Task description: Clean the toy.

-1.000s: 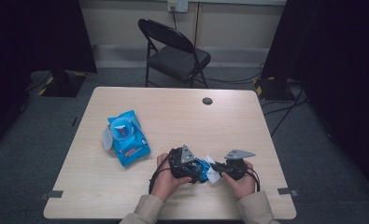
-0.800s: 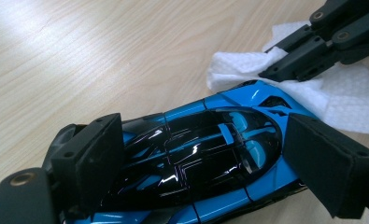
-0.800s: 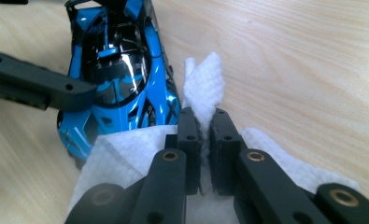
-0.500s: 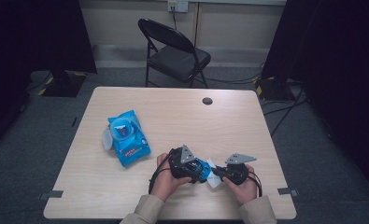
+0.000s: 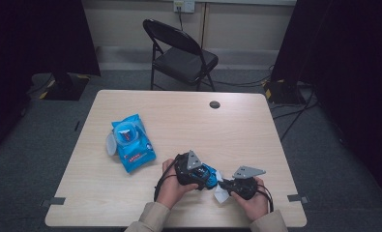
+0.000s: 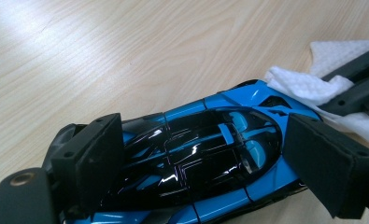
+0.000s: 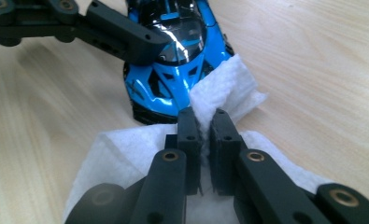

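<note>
A glossy blue and black toy car [image 6: 205,154] lies lengthwise between the pads of my left gripper [image 6: 215,158], which is shut on its sides just above the table. In the high view this gripper [image 5: 204,177] and the car [image 5: 210,174] are near the table's front edge. My right gripper [image 7: 204,123] is shut on a folded white wipe [image 7: 229,88]. The wipe's free end lies against the end of the car [image 7: 173,60]. In the high view the right gripper [image 5: 226,186] stands just right of the car, with the wipe [image 5: 221,194] hanging under it.
A blue pack of wipes [image 5: 130,142] with a round flap lies on the left half of the wooden table [image 5: 256,135]. A dark round grommet [image 5: 214,104] sits near the far edge. A black folding chair [image 5: 181,53] stands beyond the table.
My right gripper has slid a little toward the near edge with the wipe, along the end of the car. The left gripper and the car have kept still.
</note>
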The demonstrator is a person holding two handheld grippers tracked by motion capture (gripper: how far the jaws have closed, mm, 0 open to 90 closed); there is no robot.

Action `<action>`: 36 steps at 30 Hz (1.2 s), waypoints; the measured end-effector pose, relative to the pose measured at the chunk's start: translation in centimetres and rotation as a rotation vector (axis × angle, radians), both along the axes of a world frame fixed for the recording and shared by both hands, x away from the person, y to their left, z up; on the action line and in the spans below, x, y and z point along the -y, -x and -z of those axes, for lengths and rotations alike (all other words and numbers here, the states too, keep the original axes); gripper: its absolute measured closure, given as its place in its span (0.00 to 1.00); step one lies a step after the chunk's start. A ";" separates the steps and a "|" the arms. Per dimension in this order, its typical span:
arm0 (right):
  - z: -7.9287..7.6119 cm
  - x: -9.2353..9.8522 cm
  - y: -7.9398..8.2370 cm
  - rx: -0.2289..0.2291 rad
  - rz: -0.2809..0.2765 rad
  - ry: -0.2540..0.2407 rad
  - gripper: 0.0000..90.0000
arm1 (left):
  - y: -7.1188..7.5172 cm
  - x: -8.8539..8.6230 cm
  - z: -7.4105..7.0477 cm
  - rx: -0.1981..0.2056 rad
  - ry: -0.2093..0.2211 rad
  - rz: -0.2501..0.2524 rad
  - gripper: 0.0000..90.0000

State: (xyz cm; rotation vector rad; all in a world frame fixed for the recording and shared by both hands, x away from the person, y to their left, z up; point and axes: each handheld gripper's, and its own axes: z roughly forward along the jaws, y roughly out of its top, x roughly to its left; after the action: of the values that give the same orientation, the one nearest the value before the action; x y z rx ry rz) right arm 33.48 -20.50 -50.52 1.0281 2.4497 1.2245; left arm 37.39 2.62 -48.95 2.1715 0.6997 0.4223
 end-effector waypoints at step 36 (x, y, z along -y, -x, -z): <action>-2.8 -0.4 0.6 0.036 -0.034 -0.060 0.93 | 0.0 0.0 0.1 0.002 0.009 -0.001 0.14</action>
State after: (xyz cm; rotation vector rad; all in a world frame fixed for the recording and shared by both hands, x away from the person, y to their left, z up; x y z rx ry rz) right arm 32.85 -20.11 -47.76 0.9741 2.4267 1.3229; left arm 37.36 2.59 -49.02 2.1623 0.7003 0.4211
